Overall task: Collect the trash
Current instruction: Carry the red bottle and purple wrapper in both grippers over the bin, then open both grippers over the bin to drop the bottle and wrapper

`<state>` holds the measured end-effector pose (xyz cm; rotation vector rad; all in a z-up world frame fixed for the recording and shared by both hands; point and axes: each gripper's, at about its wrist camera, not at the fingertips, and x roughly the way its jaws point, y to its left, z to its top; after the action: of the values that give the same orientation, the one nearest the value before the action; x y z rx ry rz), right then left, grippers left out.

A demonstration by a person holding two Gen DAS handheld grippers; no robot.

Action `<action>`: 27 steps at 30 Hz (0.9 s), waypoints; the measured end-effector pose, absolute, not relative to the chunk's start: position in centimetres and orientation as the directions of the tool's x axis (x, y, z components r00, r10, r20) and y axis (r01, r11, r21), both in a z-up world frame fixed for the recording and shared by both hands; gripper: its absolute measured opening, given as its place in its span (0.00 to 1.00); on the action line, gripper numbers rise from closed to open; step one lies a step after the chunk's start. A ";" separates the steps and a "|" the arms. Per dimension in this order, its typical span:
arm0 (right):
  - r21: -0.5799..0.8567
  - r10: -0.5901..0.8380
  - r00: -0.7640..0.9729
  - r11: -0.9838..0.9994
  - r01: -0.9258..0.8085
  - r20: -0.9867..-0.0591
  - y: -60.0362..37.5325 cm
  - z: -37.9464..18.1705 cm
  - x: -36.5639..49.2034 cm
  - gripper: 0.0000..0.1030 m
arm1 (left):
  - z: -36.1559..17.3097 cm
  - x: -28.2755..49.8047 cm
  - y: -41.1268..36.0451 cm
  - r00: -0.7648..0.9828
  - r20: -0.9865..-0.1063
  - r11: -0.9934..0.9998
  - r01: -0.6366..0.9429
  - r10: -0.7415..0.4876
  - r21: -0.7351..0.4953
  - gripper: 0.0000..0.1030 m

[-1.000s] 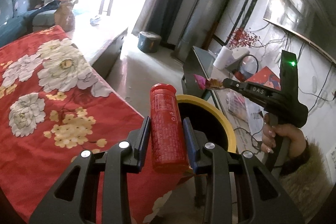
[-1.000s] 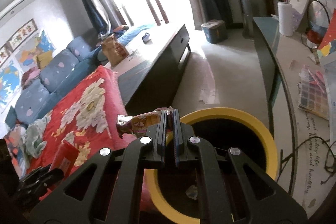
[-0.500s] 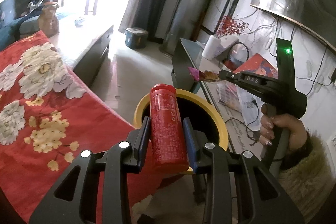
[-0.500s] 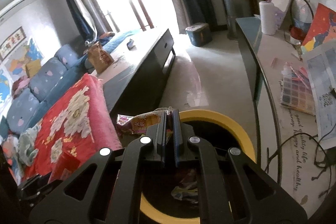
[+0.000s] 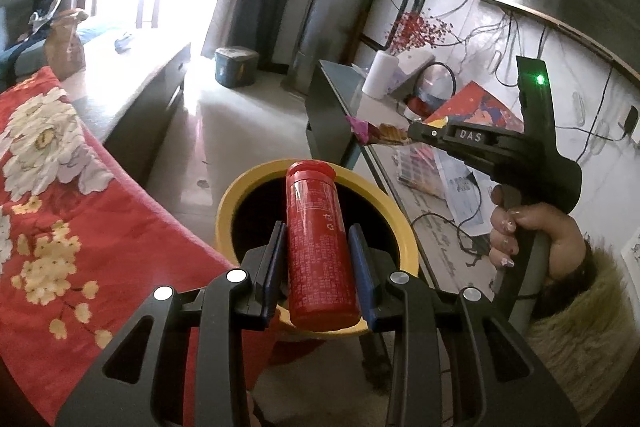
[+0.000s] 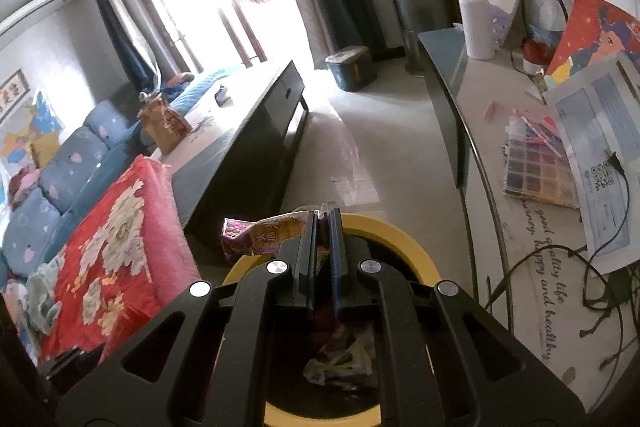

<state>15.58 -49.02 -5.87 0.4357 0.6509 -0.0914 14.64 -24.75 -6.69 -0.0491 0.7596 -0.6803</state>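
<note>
My left gripper (image 5: pixel 318 233) is shut on a red can (image 5: pixel 318 243) and holds it over the near side of the yellow-rimmed bin (image 5: pixel 240 195). My right gripper (image 6: pixel 323 223) is shut on a crumpled snack wrapper (image 6: pixel 260 237) above the bin's far rim (image 6: pixel 404 241). The wrapper also shows in the left wrist view (image 5: pixel 380 133), sticking out of the right gripper's tip beyond the bin. Crumpled wrappers (image 6: pixel 344 355) lie on the bin's floor.
A red flowered blanket (image 5: pixel 52 195) lies left of the bin. A long glass-topped console (image 6: pixel 532 227) with papers, cables and a paint palette (image 6: pixel 536 167) runs along the right. A dark low table (image 6: pixel 248 123) stands ahead, a small tub (image 6: pixel 352 67) on the floor beyond.
Both grippers have moved over the bin. The can now hangs above its opening and the right wrist view looks deeper into the bin. Both grips are unchanged.
</note>
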 end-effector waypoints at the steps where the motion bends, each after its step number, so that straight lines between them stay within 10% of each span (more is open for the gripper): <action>1: 0.365 0.051 0.794 0.904 0.221 -0.606 -49.2 -6.0 15.6 0.03 | -6.9 14.7 -25.0 0.520 -0.622 0.785 0.554 -0.586 -0.276 0.29; 22: 0.405 0.074 0.745 0.873 0.273 -0.663 -51.1 -9.6 15.9 0.06 | -11.2 16.9 -29.7 0.429 -0.665 0.747 0.590 -0.611 -0.306 0.30; 27: 0.440 0.093 0.743 0.851 0.287 -0.663 -51.7 -9.9 15.3 0.37 | -11.6 17.6 -30.0 0.435 -0.659 0.748 0.588 -0.613 -0.307 0.67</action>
<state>15.28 -51.67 -9.92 0.5551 0.7347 -0.1122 17.62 -30.03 -11.62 -0.0333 0.8347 -0.7475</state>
